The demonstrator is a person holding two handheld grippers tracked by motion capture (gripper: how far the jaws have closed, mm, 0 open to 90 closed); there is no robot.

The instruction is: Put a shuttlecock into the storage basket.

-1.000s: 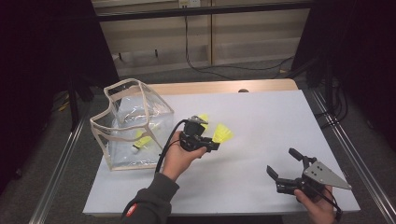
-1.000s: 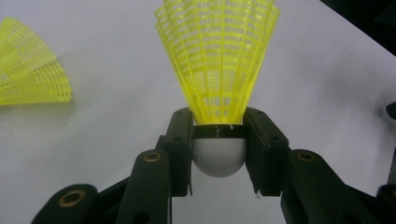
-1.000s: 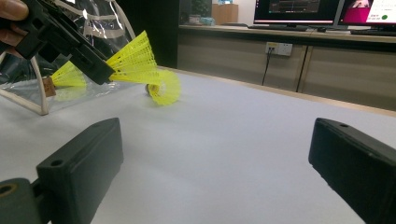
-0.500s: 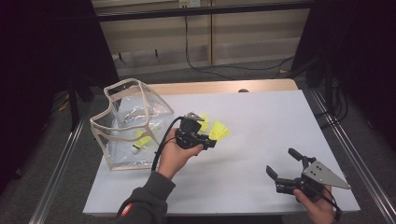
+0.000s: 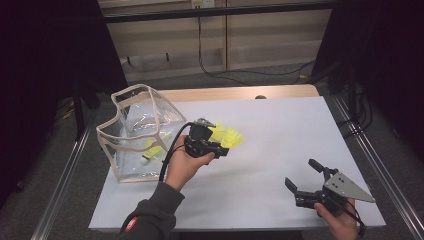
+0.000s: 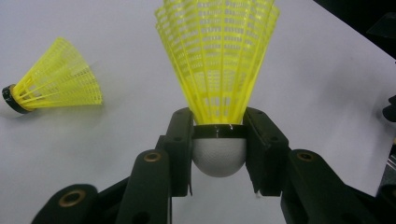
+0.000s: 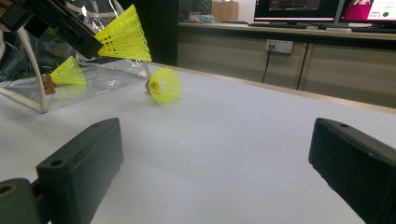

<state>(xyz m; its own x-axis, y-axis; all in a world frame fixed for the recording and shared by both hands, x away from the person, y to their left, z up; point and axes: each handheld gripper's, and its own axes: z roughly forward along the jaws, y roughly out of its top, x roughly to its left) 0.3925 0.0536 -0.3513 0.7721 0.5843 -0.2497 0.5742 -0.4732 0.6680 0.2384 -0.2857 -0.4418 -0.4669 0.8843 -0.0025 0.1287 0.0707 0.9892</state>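
My left gripper (image 5: 220,149) is shut on the black-banded white cork of a yellow plastic shuttlecock (image 5: 233,137), held just above the white table near its middle. In the left gripper view the jaws clamp the cork (image 6: 219,156) from both sides and the skirt (image 6: 217,65) fans away from the camera. A second yellow shuttlecock (image 5: 215,131) (image 6: 56,86) lies on its side on the table close by. A third (image 5: 151,150) lies inside the clear bag (image 5: 131,90). My right gripper (image 5: 301,173) (image 7: 219,154) rests open at the near right, nothing between its jaws.
The clear bag with beige trim stands at the table's left, its mouth facing right. Metal rails (image 5: 372,165) run along both table sides, and a wooden strip (image 5: 240,93) edges the far side. Cabinets and cables lie beyond.
The left hand has drifted slightly left, toward the bag, still holding the shuttlecock. The right gripper has stayed put.
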